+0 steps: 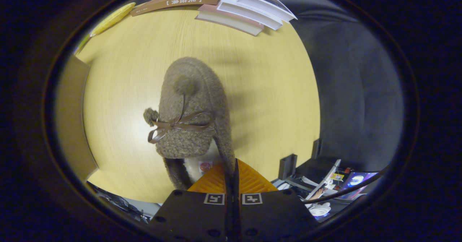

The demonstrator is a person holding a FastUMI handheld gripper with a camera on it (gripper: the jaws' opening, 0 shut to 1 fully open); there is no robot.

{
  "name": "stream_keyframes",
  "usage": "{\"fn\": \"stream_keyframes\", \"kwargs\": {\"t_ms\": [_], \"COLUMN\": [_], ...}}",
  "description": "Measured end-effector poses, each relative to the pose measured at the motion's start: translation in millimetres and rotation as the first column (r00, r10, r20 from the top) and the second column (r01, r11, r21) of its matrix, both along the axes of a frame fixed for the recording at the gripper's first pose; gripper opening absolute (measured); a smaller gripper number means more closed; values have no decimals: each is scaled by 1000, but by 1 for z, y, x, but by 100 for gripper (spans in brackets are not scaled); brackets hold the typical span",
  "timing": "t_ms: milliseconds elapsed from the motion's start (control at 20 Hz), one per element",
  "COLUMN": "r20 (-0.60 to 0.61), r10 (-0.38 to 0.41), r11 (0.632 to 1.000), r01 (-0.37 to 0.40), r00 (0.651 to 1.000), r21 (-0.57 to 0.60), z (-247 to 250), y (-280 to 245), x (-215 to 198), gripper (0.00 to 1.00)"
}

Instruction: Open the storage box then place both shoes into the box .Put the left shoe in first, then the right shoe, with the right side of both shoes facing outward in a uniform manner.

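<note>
A fuzzy brown shoe (pixel 191 108) with a thin brown ribbon bow and pompoms points its toe away from me, over the yellow wooden table (pixel 267 90). My gripper (pixel 232 167) is shut on the shoe's right collar wall, which runs down between the two fingers. The pale lining shows just left of the fingers. A tan flat panel (pixel 72 119), apparently a wall of the storage box, stands beside the shoe on its left; its inside is hidden. I cannot tell whether the shoe rests on the table or hangs above it.
A stack of books (pixel 245 9) and a brown book (pixel 177 0) lie at the table's far edge, with a yellow object (pixel 112 18) at the far left. The table's right edge drops off to dark cloth (pixel 353 90). Cluttered items (pixel 325 188) sit near right, below the table.
</note>
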State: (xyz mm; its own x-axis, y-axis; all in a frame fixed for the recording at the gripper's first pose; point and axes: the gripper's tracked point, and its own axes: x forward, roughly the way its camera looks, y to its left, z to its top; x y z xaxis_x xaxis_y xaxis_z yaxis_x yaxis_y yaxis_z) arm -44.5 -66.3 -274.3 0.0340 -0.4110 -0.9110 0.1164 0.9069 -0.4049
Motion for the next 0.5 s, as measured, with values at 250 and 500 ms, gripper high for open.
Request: {"fn": "stream_keyframes", "kwargs": {"t_ms": [250, 500], "r20": [27, 92], "r10": [-33, -38], "r11": [996, 993], "r01": [35, 48], "r00": [999, 995], "r21": [-85, -106], "z": [55, 115], "y": [12, 49], "x": [-9, -6], "gripper": [4, 4]}}
